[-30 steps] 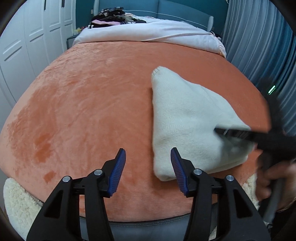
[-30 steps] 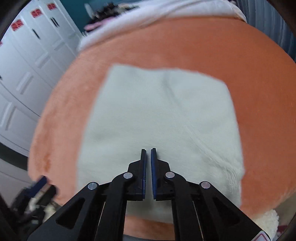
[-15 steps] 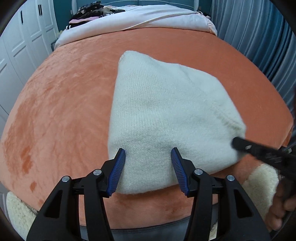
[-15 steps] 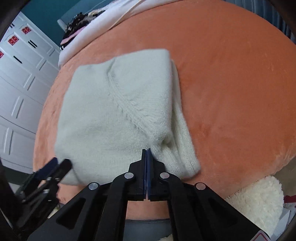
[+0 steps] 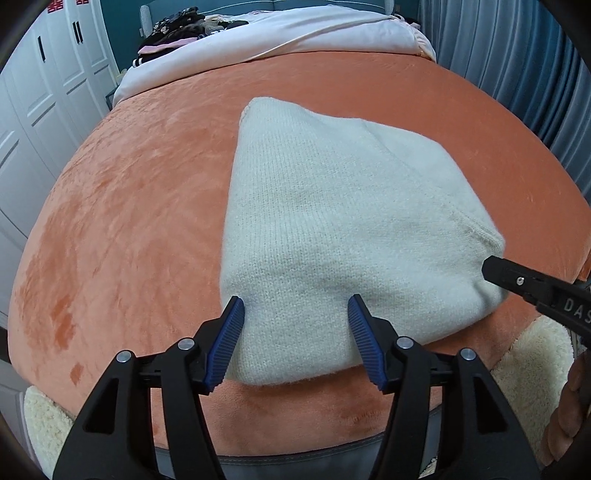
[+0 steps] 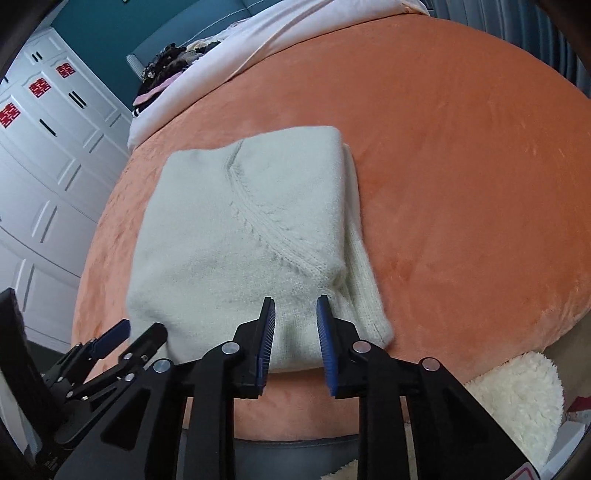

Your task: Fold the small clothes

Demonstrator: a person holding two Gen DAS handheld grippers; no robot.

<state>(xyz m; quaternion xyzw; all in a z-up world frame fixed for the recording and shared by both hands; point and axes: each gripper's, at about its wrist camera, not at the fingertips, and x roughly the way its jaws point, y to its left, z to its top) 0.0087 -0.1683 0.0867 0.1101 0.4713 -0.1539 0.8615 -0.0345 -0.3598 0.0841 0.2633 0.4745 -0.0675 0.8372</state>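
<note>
A cream knitted sweater (image 5: 332,229) (image 6: 240,236) lies folded into a block near the front edge of the orange blanket (image 5: 129,221). My left gripper (image 5: 295,306) hovers over the sweater's near-left corner, its jaws opening, the knit lying between the blue pads without being pinched. My right gripper (image 6: 295,310) stands at the near-right corner beside the ribbed edge; its jaws are opening too and press on nothing. The right gripper's black tip (image 5: 517,280) shows at the right of the left wrist view, and the left gripper (image 6: 110,339) at the lower left of the right wrist view.
The blanket (image 6: 461,166) covers a bed. A white duvet (image 5: 295,33) and a pile of dark clothes (image 5: 177,29) lie at the far end. White wardrobe doors (image 6: 48,166) stand to the left, blue curtains (image 5: 517,74) to the right. Fluffy cream fabric (image 6: 517,398) hangs below the front edge.
Both grippers travelled sideways along the front edge to the sweater's near corners. The right gripper, shut before, has parted its jaws. The left jaws stand a little wider.
</note>
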